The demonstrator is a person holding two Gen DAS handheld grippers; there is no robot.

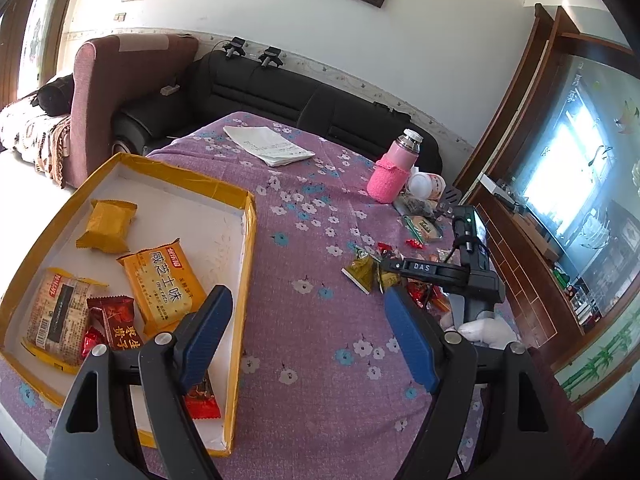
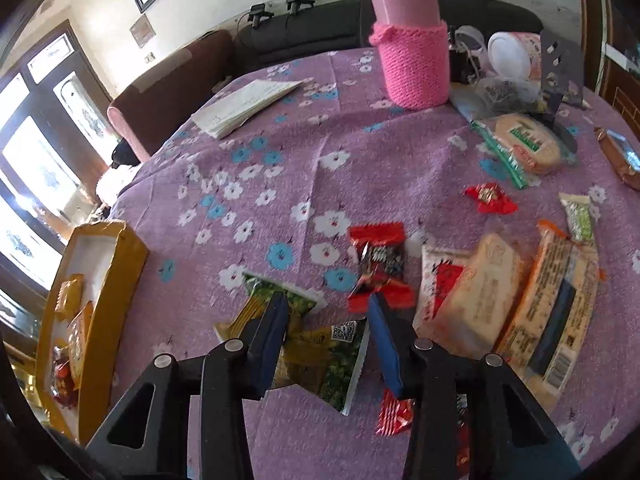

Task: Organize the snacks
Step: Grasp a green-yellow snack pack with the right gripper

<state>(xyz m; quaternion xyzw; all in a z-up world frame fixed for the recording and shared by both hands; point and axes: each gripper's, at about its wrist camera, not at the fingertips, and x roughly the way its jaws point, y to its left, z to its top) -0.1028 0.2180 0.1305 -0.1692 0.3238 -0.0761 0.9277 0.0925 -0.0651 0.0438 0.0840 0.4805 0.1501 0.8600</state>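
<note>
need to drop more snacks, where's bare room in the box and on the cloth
Free: the box's far half, beyond the yellow pack; the cloth's middle, between box, paper and pink flask. Crowded: the box's near end, and the snack pile by the right hand-held gripper.

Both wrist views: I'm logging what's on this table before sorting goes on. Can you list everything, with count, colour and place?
box: one, yellow rim, white inside, table's left; holds several snack packets
cracker packet: one, orange, in box
green-yellow packets: two, between right tongs
loose snacks: several, red, cream and orange, table's right
flask: one, pink knitted sleeve, far side
papers: one stack, white, far side
tablecloth: purple, flowered
left tongs: blue pads, open, empty, at box edge
right tongs: blue pads, around a green-yellow packet
</note>
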